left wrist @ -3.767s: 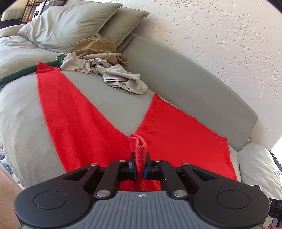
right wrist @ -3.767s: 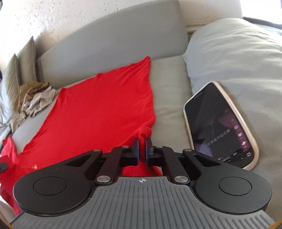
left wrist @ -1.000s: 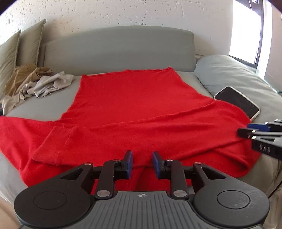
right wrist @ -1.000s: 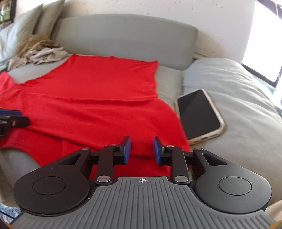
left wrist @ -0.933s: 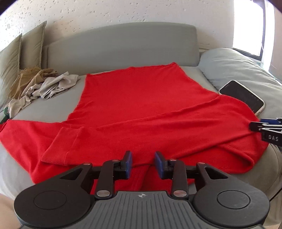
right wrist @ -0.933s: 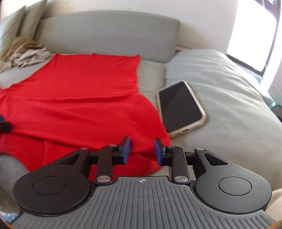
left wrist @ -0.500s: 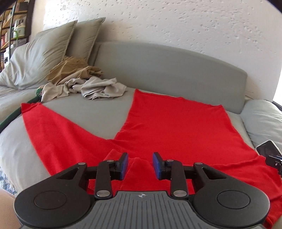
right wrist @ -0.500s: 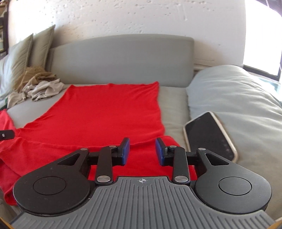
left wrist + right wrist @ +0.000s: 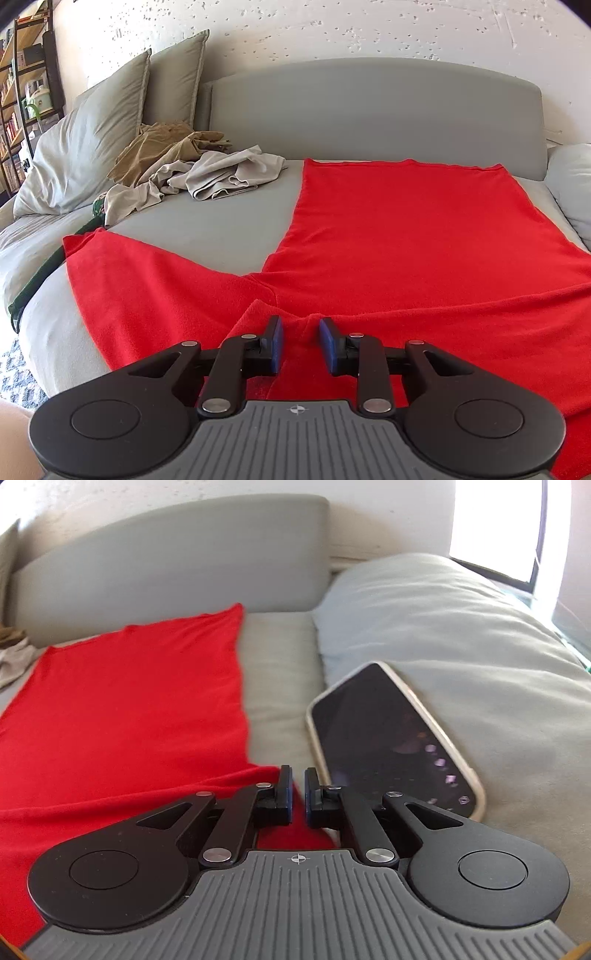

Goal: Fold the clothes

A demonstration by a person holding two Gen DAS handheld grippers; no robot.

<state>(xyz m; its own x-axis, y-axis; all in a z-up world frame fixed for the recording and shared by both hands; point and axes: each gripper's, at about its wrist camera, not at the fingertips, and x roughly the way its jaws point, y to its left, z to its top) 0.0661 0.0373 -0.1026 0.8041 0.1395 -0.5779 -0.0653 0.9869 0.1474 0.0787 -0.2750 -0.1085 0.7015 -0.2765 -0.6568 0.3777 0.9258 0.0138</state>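
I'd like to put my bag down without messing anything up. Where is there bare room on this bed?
One bare grey wedge lies between the crumpled beige clothes and the red garment. A narrow bare strip runs between the garment's right edge and the phone. The near edge is crowded: red cloth under the left gripper and right gripper.

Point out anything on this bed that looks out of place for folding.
A phone lies face up on the grey bedding beside the right edge of the red garment, near the right gripper. It could get in the way of the fold. A crumpled clothes pile sits unfolded by the pillows.
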